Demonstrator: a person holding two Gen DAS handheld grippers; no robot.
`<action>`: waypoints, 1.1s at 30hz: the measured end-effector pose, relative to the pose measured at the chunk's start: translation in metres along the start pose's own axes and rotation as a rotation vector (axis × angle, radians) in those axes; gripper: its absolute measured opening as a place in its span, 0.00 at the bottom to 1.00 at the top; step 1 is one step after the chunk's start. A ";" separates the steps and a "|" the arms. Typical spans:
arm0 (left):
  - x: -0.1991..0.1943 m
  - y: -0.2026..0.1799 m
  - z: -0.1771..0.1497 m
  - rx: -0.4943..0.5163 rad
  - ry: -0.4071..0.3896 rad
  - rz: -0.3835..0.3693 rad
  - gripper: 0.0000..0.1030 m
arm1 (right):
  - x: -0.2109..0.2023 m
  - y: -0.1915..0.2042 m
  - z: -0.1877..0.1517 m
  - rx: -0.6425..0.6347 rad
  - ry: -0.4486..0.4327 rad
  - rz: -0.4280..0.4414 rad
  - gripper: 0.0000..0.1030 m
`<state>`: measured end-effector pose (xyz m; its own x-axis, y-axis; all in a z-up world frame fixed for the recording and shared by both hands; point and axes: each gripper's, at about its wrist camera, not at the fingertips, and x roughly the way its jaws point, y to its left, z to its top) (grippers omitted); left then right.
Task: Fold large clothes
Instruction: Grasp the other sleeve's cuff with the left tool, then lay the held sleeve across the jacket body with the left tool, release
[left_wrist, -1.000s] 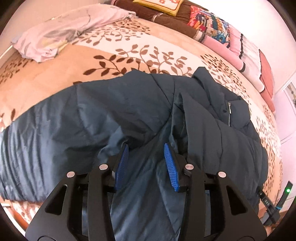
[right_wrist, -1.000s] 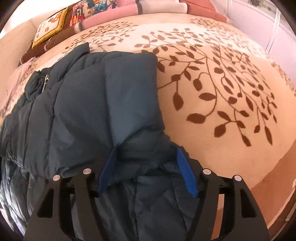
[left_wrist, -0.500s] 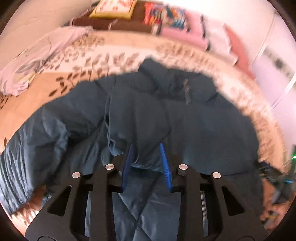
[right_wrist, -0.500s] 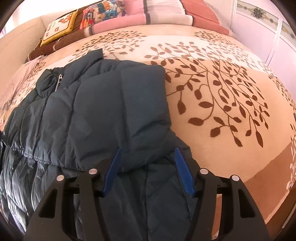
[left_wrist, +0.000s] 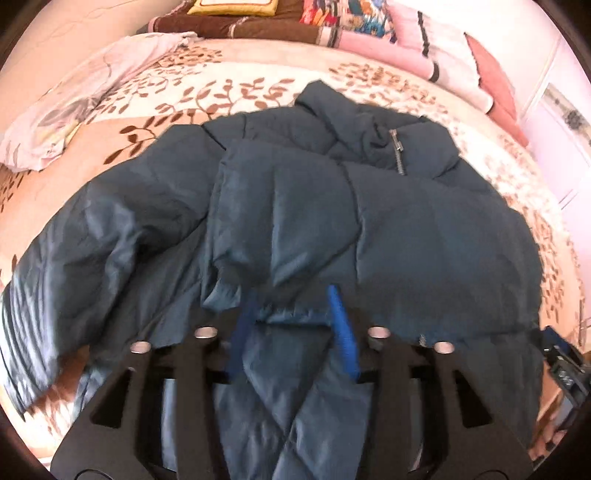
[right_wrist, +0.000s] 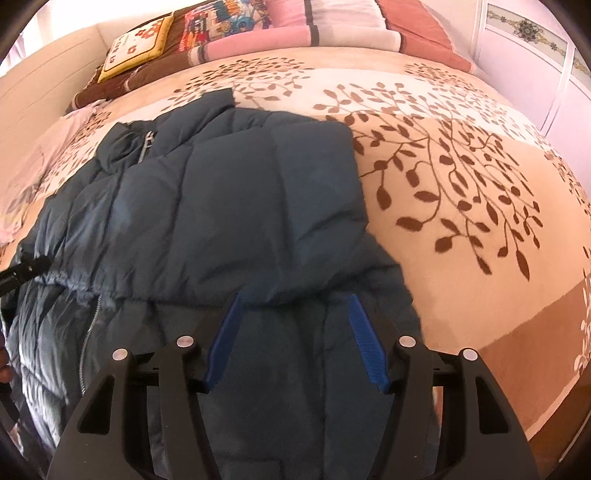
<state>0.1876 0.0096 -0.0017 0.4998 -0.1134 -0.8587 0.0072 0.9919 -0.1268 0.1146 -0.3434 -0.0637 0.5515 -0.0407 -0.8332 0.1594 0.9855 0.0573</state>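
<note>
Left claw (left_wrist: 291, 325), its blue pads parted, has a folded sleeve cuff of the dark teal quilted puffer jacket (left_wrist: 406, 229) between them; right claw (right_wrist: 295, 332) gapes wide over the jacket's hem, gripping nothing. Jacket lies on the leaf-patterned beige bed (right_wrist: 461, 192).

Home bedroom, leaf-print bedspread (right_wrist: 461, 177), stacked pillows (right_wrist: 332, 22)
</note>
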 end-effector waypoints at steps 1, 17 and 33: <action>-0.008 0.002 -0.005 0.003 -0.014 -0.002 0.52 | -0.002 0.002 -0.003 0.007 0.008 0.015 0.58; -0.078 0.098 -0.104 -0.152 -0.025 0.046 0.66 | -0.029 0.057 -0.081 -0.091 0.127 0.172 0.59; -0.069 0.281 -0.163 -0.964 -0.147 -0.098 0.66 | -0.036 0.095 -0.092 -0.206 0.139 0.185 0.60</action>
<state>0.0139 0.2873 -0.0588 0.6378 -0.1198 -0.7608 -0.6236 0.4993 -0.6015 0.0351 -0.2333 -0.0789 0.4360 0.1516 -0.8871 -0.1101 0.9873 0.1146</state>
